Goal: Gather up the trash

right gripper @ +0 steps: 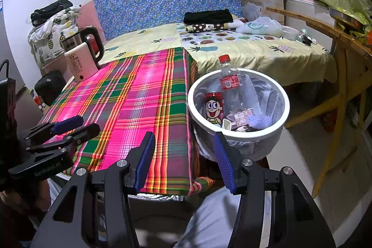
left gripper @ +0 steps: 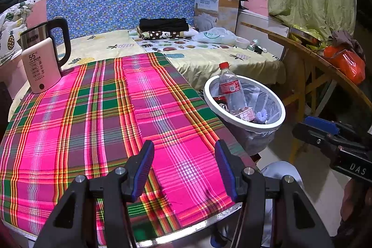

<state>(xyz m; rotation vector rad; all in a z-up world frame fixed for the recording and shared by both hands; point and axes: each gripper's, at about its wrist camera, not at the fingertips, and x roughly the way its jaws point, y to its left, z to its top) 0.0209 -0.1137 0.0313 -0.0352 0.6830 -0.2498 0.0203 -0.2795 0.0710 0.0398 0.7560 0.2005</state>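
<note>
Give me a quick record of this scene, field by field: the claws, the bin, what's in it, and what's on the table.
left claw: open, empty, over the plaid cloth
right claw: open, empty, near the table edge beside the bin
trash bin: white, bag-lined, right of the table
bin contents: clear bottle with red cap, red cartoon can, small carton, purple wad
table items: kettle at far left corner
loose trash on cloth: none visible
</note>
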